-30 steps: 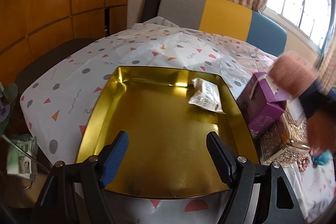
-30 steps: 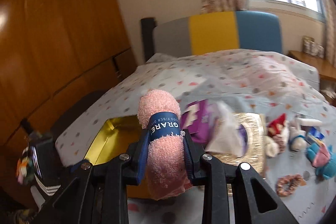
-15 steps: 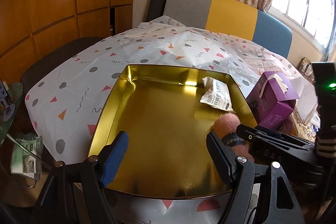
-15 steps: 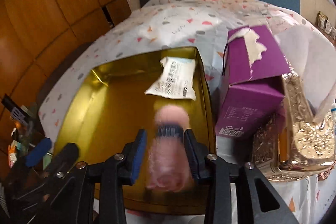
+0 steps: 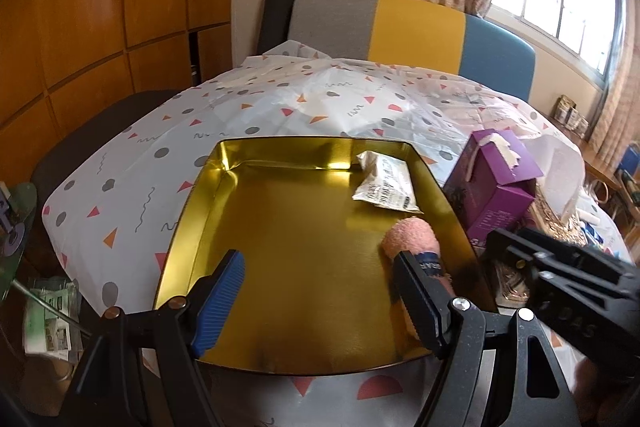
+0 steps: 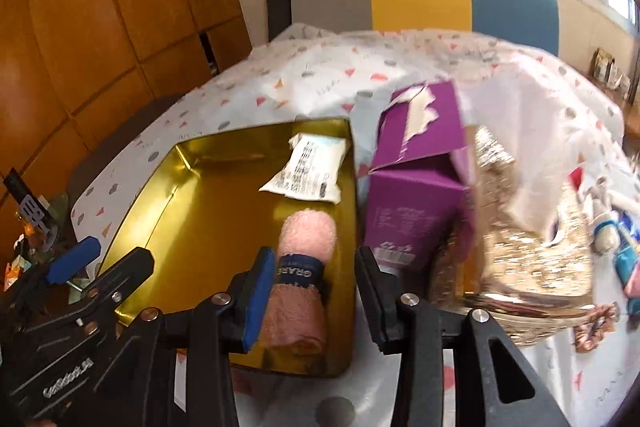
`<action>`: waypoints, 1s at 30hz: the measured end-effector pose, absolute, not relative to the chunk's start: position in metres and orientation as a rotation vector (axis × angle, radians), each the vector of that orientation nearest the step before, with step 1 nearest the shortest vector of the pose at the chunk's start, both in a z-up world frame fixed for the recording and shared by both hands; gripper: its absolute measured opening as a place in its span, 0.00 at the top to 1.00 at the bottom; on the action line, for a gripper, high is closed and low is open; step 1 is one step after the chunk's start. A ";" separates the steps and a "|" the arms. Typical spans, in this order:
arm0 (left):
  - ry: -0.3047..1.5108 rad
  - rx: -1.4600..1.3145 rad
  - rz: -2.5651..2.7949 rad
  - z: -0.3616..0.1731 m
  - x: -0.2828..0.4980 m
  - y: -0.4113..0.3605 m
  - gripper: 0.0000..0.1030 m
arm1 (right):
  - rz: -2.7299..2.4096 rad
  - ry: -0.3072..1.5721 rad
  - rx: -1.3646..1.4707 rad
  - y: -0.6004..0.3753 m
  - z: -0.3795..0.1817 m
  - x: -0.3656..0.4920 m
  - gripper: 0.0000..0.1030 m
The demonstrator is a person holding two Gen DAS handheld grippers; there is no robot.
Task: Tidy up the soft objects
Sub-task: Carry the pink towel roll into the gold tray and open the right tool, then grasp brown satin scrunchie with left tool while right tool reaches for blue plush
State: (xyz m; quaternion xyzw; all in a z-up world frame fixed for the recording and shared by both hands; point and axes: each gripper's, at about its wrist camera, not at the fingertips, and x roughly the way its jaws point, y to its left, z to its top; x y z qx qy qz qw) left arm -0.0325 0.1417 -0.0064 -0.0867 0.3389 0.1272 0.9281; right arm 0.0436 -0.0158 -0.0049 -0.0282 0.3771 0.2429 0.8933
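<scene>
The right gripper (image 6: 312, 291) hung low over the near right corner of the gold tin tray (image 6: 188, 223), its jaws opening around the rolled pink towel (image 6: 306, 267). The left pad (image 6: 258, 301) still looked to touch the roll's dark paper band, while the right pad stood clear with a gap, so the grip was being let go, not held. The towel lay along the tray floor close to the right wall, probably set there to line up with the white packet (image 6: 310, 169) already in the far right corner and to leave the rest of the tray free.

The left gripper (image 5: 320, 301) hovered at the tray's near edge with its jaws wide apart and nothing between them; its right finger (image 5: 420, 301) partly hid the towel (image 5: 412, 241) in that view. It seemed to be waiting clear of the drop.

Beside the tray sat a purple carton (image 6: 416, 187) and a glittery gold bag (image 6: 532, 259), with small plush toys (image 6: 608, 227) beyond, likely next.
</scene>
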 end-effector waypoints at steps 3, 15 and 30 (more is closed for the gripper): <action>0.685 -0.161 0.244 -0.003 -0.034 0.134 0.21 | 0.493 0.725 -0.069 -0.029 0.007 0.034 0.58; 0.678 -0.049 0.092 0.007 -0.029 0.083 0.21 | 0.295 0.661 0.022 -0.135 0.030 0.039 0.52; 0.676 0.096 -0.354 0.027 -0.011 -0.042 0.28 | -0.311 0.666 0.309 -0.374 0.014 0.068 0.48</action>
